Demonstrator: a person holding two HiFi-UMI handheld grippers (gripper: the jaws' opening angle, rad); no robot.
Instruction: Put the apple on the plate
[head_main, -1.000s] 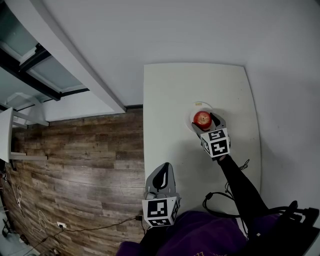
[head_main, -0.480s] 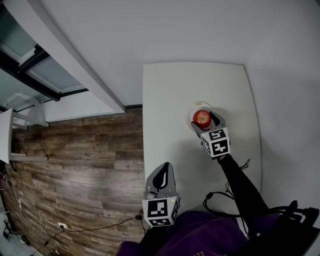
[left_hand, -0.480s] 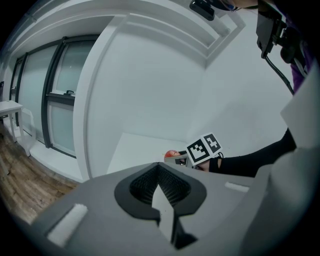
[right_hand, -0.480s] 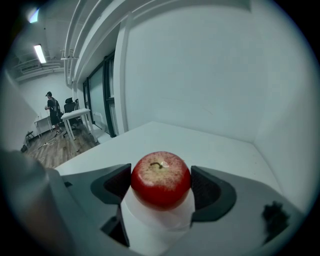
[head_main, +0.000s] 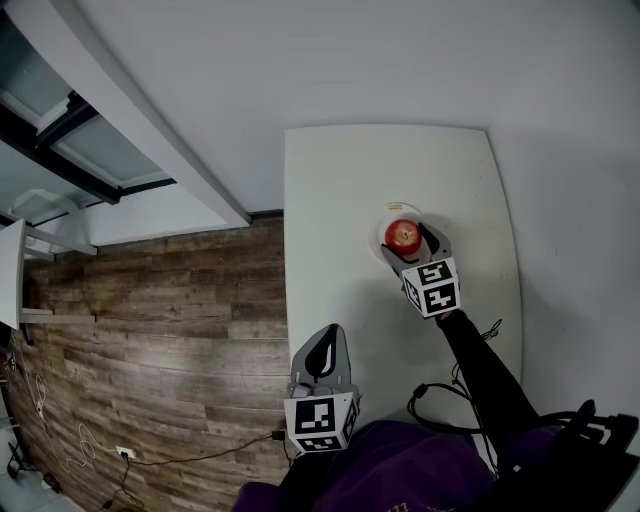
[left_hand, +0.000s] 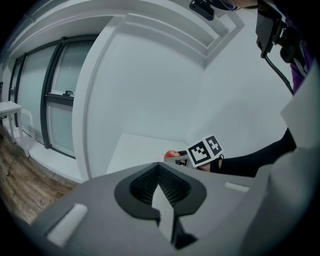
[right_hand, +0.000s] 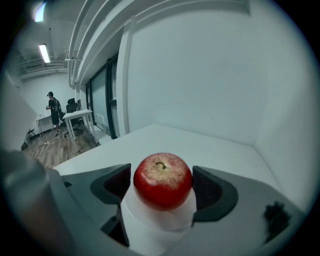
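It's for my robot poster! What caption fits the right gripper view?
A shiny red apple sits on a small round white plate between the two grey jaws of the right gripper.

**Head view: apple seated on plate, right gripper about it**

We note a white table (head_main: 340, 190) beside a wood-plank floor (head_main: 150, 300). Toward its far right, a red apple (head_main: 403, 236) rests on a small white plate (head_main: 409, 211). The right gripper (head_main: 412, 246) has one jaw on either side of the apple. The left gripper (head_main: 322, 355) sits well apart, at the table's near left edge. A black cable (head_main: 432, 398) lies near the person's dark sleeve (head_main: 485, 375).
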